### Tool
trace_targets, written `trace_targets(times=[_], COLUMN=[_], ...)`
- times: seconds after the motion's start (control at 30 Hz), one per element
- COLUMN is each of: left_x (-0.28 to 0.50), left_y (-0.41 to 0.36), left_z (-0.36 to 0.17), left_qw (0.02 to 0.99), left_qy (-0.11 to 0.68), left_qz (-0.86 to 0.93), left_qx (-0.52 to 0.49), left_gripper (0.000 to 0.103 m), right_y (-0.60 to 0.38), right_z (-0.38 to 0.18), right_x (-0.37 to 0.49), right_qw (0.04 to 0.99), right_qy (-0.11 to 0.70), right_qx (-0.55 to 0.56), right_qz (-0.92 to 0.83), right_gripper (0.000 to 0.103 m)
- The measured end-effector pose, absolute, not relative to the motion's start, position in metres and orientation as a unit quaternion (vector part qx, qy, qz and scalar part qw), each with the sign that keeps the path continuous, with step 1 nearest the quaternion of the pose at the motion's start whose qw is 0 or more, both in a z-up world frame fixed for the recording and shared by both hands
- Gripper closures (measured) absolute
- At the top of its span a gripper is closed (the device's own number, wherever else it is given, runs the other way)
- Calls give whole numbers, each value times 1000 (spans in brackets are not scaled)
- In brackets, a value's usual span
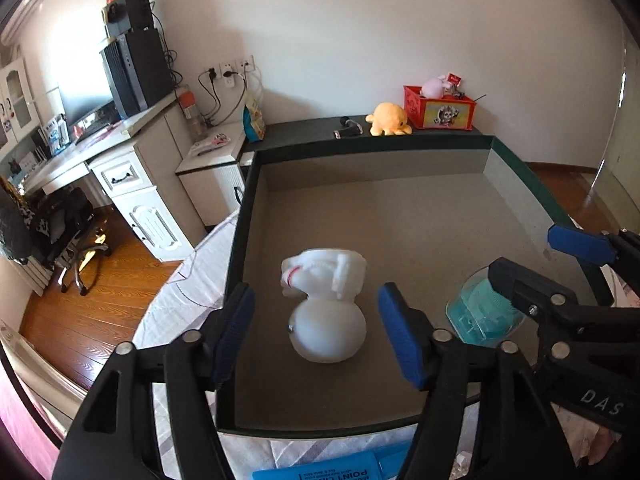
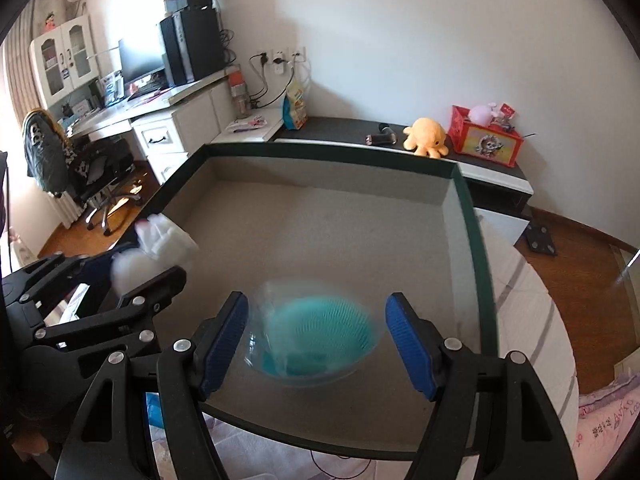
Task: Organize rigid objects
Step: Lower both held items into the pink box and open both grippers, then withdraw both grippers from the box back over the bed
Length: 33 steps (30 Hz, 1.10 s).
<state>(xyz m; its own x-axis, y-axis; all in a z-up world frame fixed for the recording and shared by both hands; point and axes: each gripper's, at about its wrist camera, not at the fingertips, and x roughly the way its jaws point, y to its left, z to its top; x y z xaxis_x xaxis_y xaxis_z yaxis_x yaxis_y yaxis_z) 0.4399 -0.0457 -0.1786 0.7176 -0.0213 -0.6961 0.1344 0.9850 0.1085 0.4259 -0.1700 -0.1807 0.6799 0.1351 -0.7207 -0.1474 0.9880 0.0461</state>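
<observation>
The white figurine [image 1: 326, 306] and teal object [image 2: 316, 334] are being framed, untouched, inside the tray [image 1: 360, 168] by the released left gripper [image 1: 316, 332] and right gripper [image 2: 316, 344]; toppling is being risked if either is clipped.

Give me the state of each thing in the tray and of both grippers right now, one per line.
left gripper: jaws open, either side of the white figure, not pressing it
white figure: lying on the tray floor, free
right gripper: jaws open, either side of the teal item, no contact seen
teal item in clear case: resting on the tray floor, blurred
tray: holds just these two things
</observation>
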Motion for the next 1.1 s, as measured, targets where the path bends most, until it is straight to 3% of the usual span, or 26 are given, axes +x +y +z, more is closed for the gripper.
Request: trace_targets(times=[0.13,0.3,0.53,0.63,1.1], left_x=[407,343,243,202,73], left_y=[-37,-29,-8,-3,3], left_z=[-152,-114,-83,-76,-60], left_qw=[946,969,984,988,995], left_qy=[315,237,167,151,95], left_qz=[-24,-10,-1,-8,-12], left_qx=[73,71,54,45,27], left_gripper=[11,0,0,0,0], right_y=[-181,-184,-177,-170,-156], right_z=[-162,-128,-85,-76,-58], right_x=[404,352,246,203,55], right_qw=[929,950,976,982,996], right_qy=[361,303,213,182,91], right_qx=[14,16,5,1,-13], right_qz=[77,76,53,45,12], right_gripper=[21,21,13,0,0])
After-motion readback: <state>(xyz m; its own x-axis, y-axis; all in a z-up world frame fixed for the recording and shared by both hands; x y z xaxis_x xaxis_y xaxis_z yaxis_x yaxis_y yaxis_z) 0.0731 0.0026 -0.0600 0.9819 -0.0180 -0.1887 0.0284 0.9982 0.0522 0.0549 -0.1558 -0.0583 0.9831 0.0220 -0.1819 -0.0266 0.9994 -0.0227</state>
